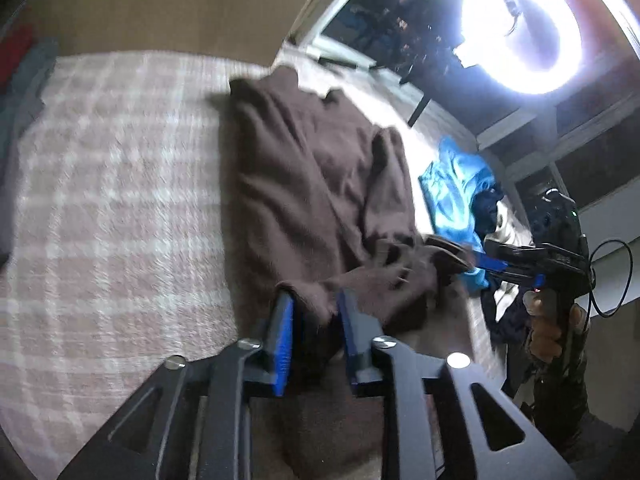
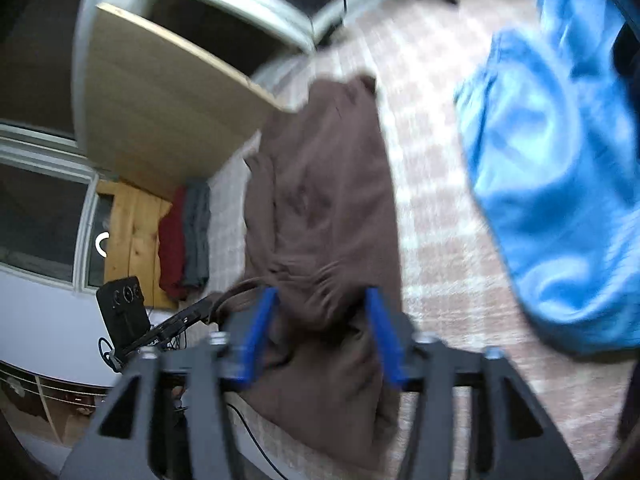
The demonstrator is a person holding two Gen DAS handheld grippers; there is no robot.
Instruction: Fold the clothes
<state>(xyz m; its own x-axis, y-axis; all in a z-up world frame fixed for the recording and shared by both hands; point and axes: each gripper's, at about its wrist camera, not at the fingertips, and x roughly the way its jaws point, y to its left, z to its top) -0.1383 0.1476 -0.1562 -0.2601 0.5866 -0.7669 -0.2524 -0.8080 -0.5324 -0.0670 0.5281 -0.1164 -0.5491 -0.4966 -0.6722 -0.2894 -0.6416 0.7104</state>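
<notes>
On the pink checked bedcover (image 1: 120, 184), the brown garment (image 1: 312, 184) lies as a long narrow strip, its sides apparently folded inward, running straight away from you toward the far collar end. Its long axis lines up with both of your tools, and you hold the near end. Your left gripper (image 1: 314, 312) has its blue pads spread apart with a tuft of the brown hem standing between them; the pads do not look pressed onto it, so treat that hold as loose or none. Your right gripper (image 2: 322, 320) also has its pads well apart, with a bunched ridge of brown cloth rising between them; whether any cloth is truly pinched there you cannot tell from the blur. In the left view, the right tool comes in from the side at the near right corner of the strip, so each hand sits at its own corner and neither is nearer than the other.

If the strip is to be halved, the near end would travel away from you along that axis toward the collar; that is a judgement only.

No containers show. A blue garment (image 2: 552, 184) lies crumpled to your right, apart from the brown one. Red and grey folded cloths (image 2: 186, 236) sit stacked at the far left.
</notes>
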